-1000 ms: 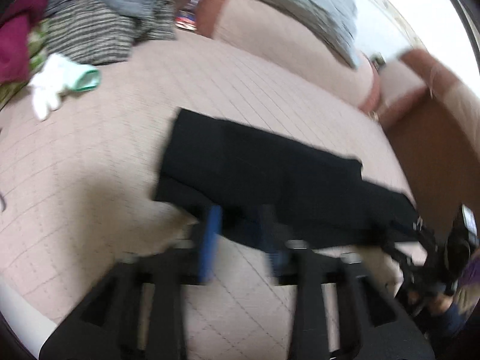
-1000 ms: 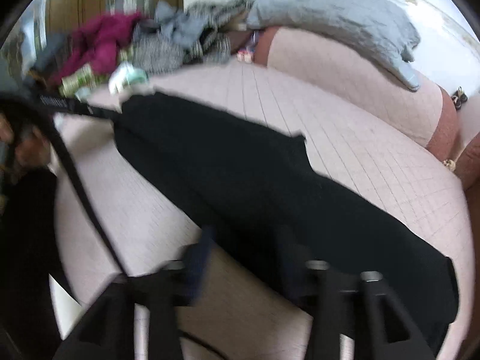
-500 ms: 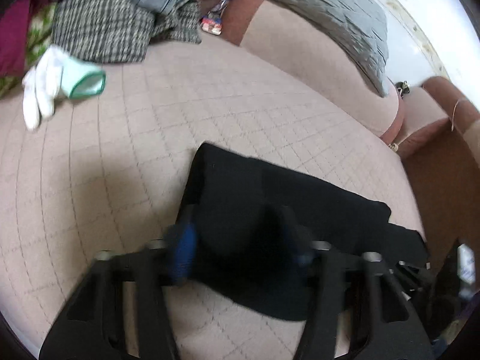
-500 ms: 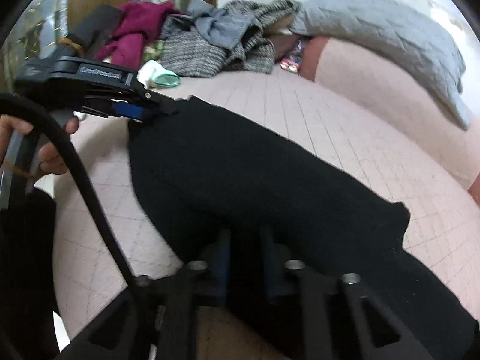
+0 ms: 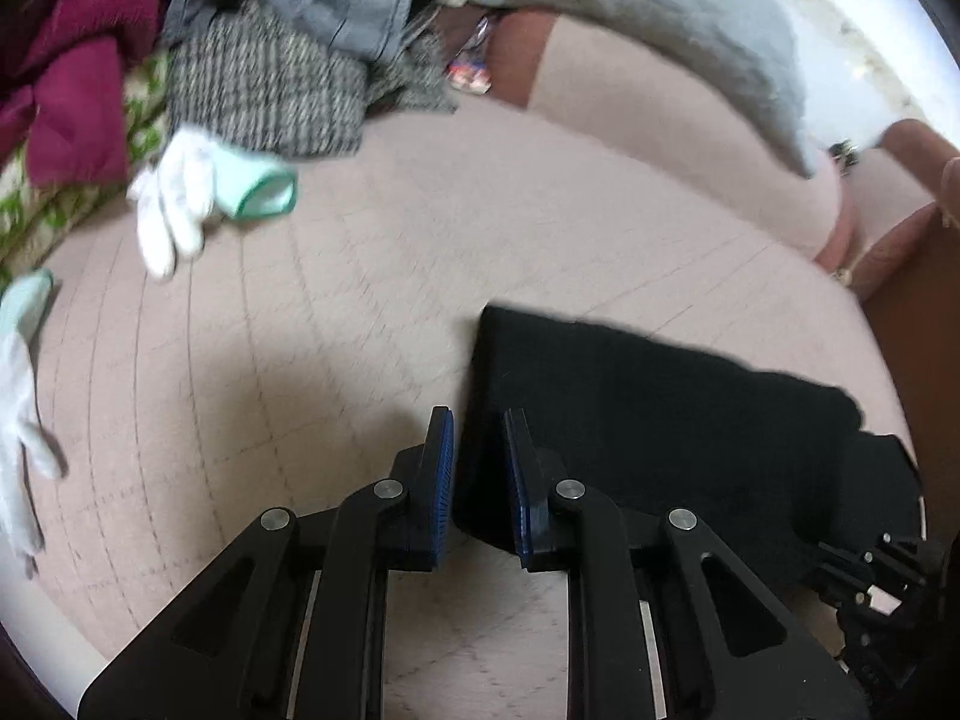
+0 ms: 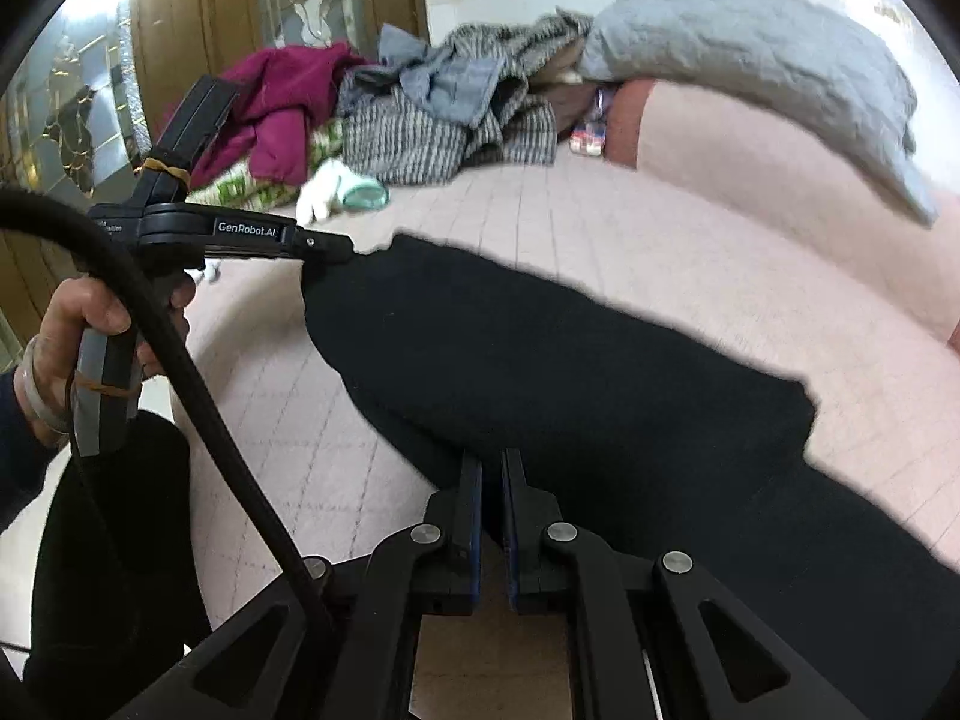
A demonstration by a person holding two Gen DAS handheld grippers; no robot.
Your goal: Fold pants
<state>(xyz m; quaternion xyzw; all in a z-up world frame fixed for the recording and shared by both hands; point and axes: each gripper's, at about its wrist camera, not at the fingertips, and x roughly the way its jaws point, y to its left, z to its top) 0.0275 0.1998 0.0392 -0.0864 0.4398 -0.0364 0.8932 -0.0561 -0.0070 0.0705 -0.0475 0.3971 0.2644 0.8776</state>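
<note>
Pants (image 5: 660, 414): black, on the pink quilted bed (image 5: 300, 360). Since a second ago, left gripper (image 5: 477, 468) and right gripper (image 6: 492, 510) have narrowed from apart to clamped on the near hem; judged, fold lift imminent. Cloth layers unreadable; far leg end cut off

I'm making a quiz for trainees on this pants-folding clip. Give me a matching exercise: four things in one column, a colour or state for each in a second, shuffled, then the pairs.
Things:
1. pants
2. glove
3. quilted pillow
4. right gripper

Colour or state:
A. white with a green cuff
B. grey
C. black, spread on the pink bed
D. closed on the fabric edge

Pairs: 1-C, 2-A, 3-B, 4-D
</note>
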